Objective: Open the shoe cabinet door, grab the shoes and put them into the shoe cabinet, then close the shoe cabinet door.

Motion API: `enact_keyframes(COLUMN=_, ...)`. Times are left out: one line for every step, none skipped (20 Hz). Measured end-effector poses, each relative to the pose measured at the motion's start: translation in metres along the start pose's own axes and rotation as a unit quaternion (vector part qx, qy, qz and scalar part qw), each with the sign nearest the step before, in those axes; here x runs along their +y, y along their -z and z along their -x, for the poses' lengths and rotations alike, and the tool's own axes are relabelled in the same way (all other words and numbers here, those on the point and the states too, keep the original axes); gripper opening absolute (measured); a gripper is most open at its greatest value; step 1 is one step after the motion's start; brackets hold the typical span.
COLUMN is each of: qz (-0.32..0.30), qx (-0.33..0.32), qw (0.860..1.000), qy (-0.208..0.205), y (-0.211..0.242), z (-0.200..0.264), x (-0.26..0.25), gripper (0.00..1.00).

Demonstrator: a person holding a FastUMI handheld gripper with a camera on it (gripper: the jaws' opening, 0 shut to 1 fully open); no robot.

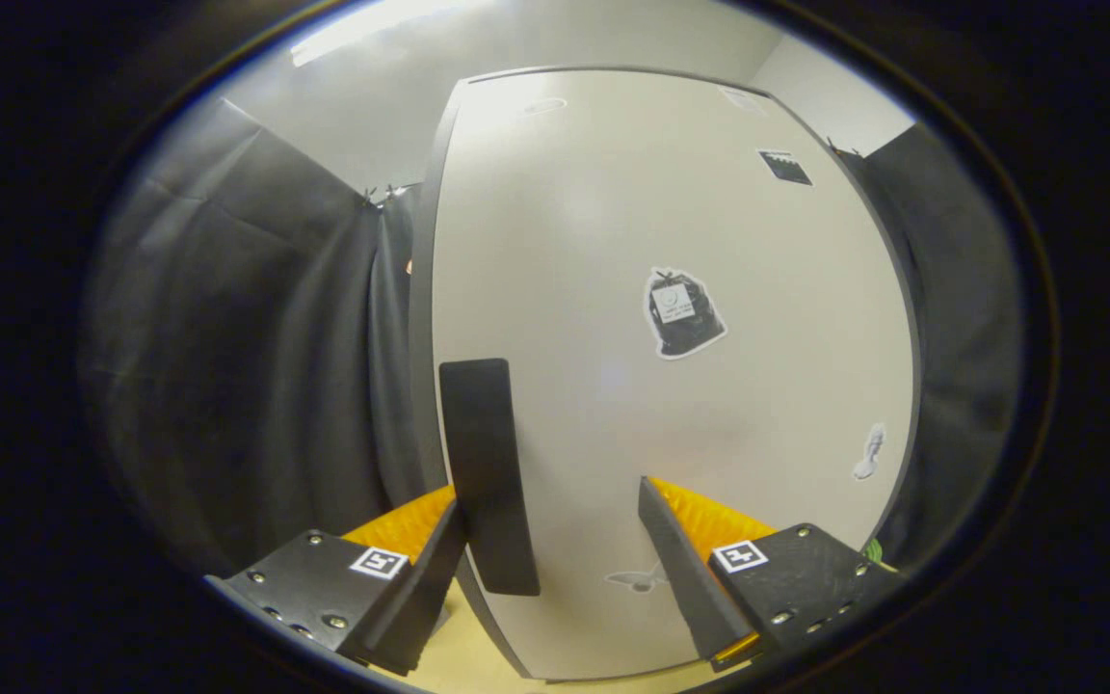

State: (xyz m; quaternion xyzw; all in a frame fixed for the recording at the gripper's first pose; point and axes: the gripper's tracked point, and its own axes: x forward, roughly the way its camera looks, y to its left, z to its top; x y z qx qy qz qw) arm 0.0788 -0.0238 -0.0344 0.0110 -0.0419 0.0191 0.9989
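One door fills my gripper view, pale and shut flat against the cabinet. One dark handle stands upright near its left edge. My claw is spread wide and holds nothing; the handle sits between the fingers, nearer the left one, placed, I judge, for a grip. I count three stickers.

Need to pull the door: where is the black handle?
The black flat handle sits by the white cabinet door's left edge, between the open gripper fingers.
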Motion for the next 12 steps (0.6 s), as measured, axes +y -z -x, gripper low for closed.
enact_keyframes(qz=0.001, qx=-0.002, qw=1.000, qy=0.000, y=0.000, z=0.002, x=0.000, gripper=0.99)
enact_keyframes(qz=0.001, qx=0.000, qw=1.000, qy=0.001, y=0.000, z=0.002, x=0.000, gripper=0.99)
enact_keyframes(qz=-0.001, qx=-0.003, qw=1.000, qy=0.001, y=0.000, z=0.001, x=0.001, gripper=0.99)
enact_keyframes(qz=-0.002, qx=-0.002, qw=1.000, qy=0.001, y=0.001, z=0.000, x=0.001, gripper=0.99)
enact_keyframes(qz=-0.005, qx=-0.001, qw=1.000, qy=-0.001, y=0.001, z=0.000, x=0.002, gripper=0.99)
enact_keyframes(qz=-0.010, qx=0.004, qw=1.000, qy=-0.004, y=0.003, z=0.000, x=0.003, gripper=0.99)
enact_keyframes(qz=-0.017, qx=0.010, qw=1.000, qy=-0.010, y=0.004, z=0.000, x=0.004, gripper=0.99)
enact_keyframes(qz=-0.024, qx=0.015, qw=1.000, qy=-0.013, y=0.004, z=0.002, x=0.004, gripper=0.99)
enact_keyframes(qz=-0.030, qx=0.016, qw=0.999, qy=-0.016, y=0.002, z=0.004, x=0.005, gripper=0.99)
enact_keyframes(qz=-0.035, qx=0.013, qw=0.999, qy=-0.020, y=-0.001, z=0.007, x=0.007, gripper=0.99)
enact_keyframes(qz=-0.036, qx=0.007, qw=0.999, qy=-0.025, y=-0.005, z=0.011, x=0.008, gripper=0.99)
enact_keyframes(qz=-0.034, qx=0.001, qw=0.999, qy=-0.029, y=-0.009, z=0.017, x=0.009, gripper=0.99)
